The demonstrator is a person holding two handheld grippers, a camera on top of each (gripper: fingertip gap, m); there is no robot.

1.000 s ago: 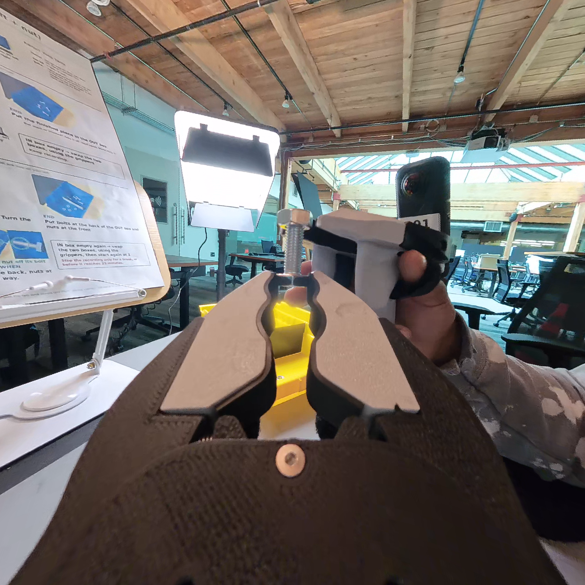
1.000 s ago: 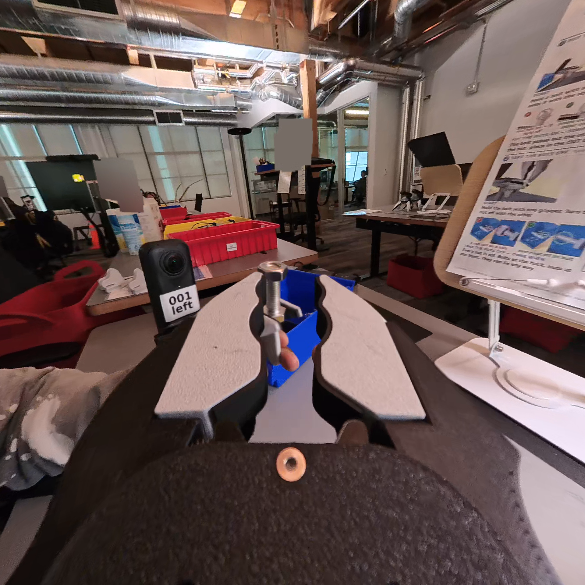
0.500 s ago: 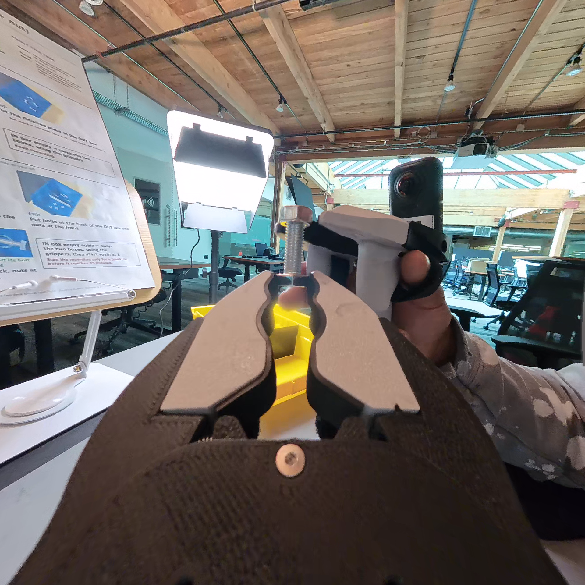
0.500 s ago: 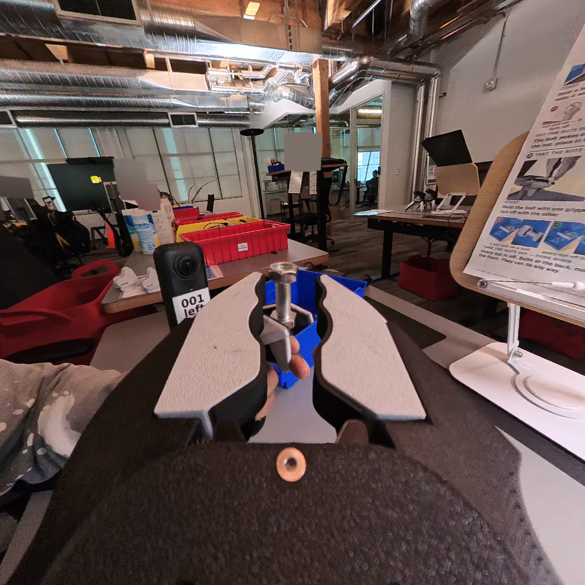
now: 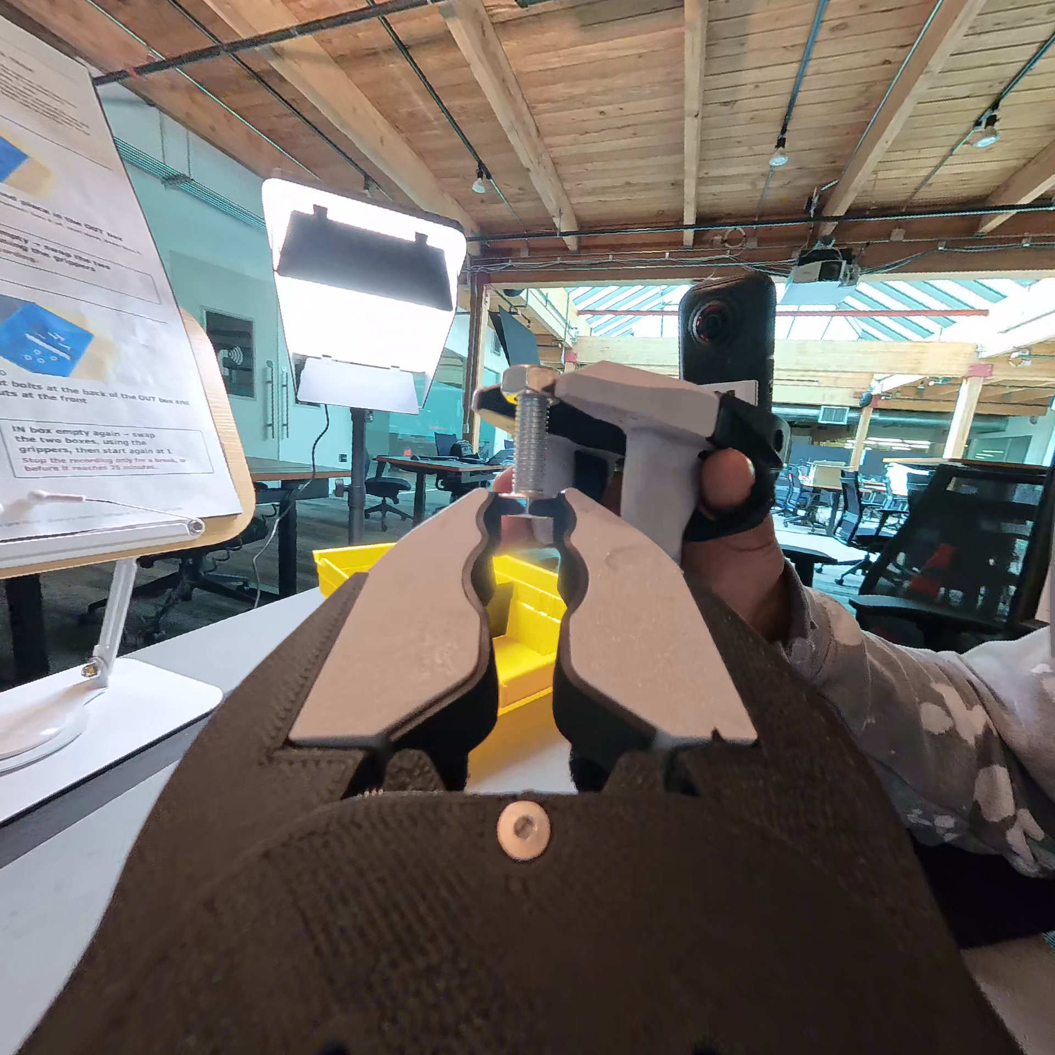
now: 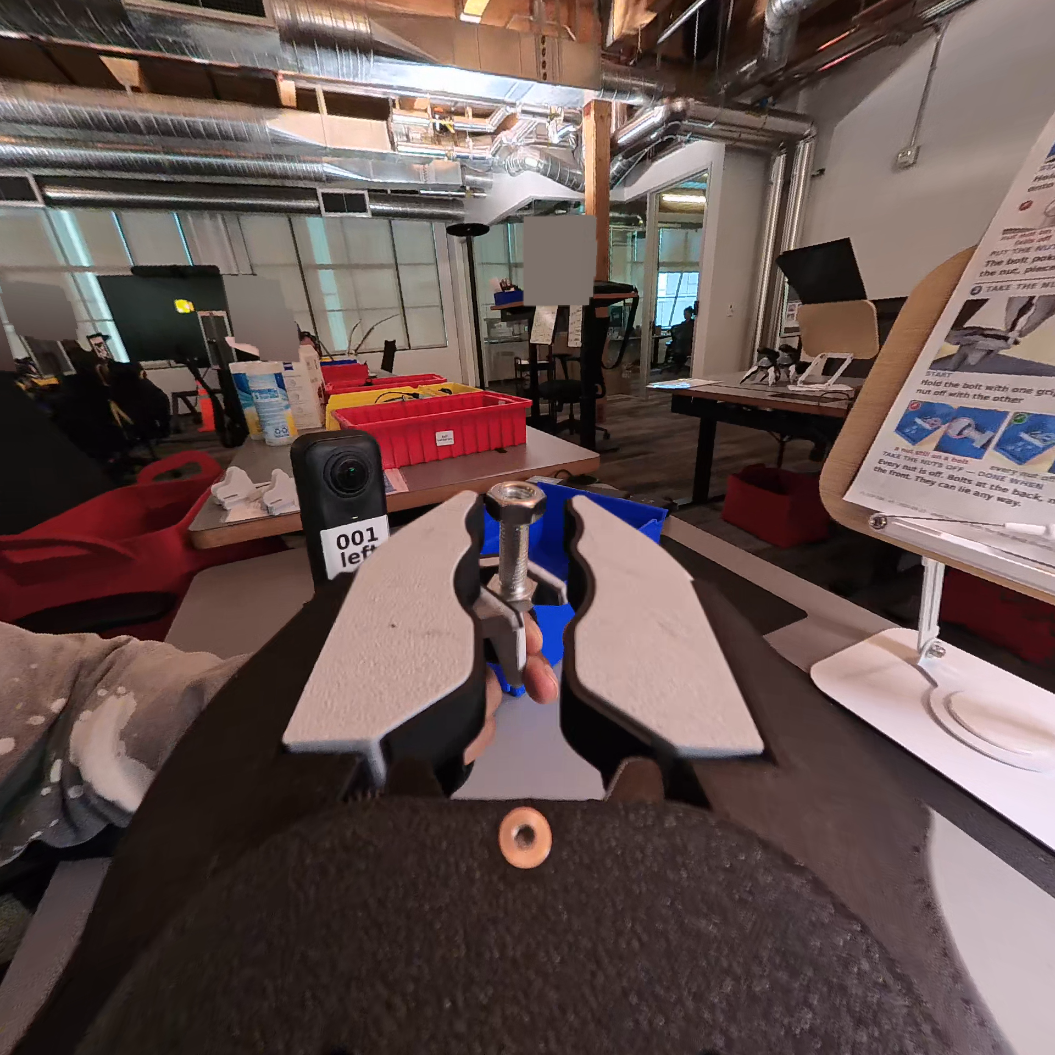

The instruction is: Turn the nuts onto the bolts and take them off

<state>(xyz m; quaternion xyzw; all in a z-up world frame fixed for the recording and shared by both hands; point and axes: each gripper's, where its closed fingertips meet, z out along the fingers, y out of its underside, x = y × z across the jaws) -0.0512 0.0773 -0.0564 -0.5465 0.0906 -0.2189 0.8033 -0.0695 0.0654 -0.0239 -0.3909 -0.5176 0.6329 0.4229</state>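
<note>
Both your grippers pinch one bolt point(image 5: 528, 442): left gripper point(image 5: 526, 510) its tip; only right view shows right gripper point(image 6: 516, 502) holding the nut point(image 6: 515, 499) at centre.

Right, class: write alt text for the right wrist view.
A threaded steel bolt stands upright between the grey fingers of the right gripper, which flank its hex top, while the left gripper pinches its lower end from below. Behind are a blue bin and a red tray on a farther table.
</note>
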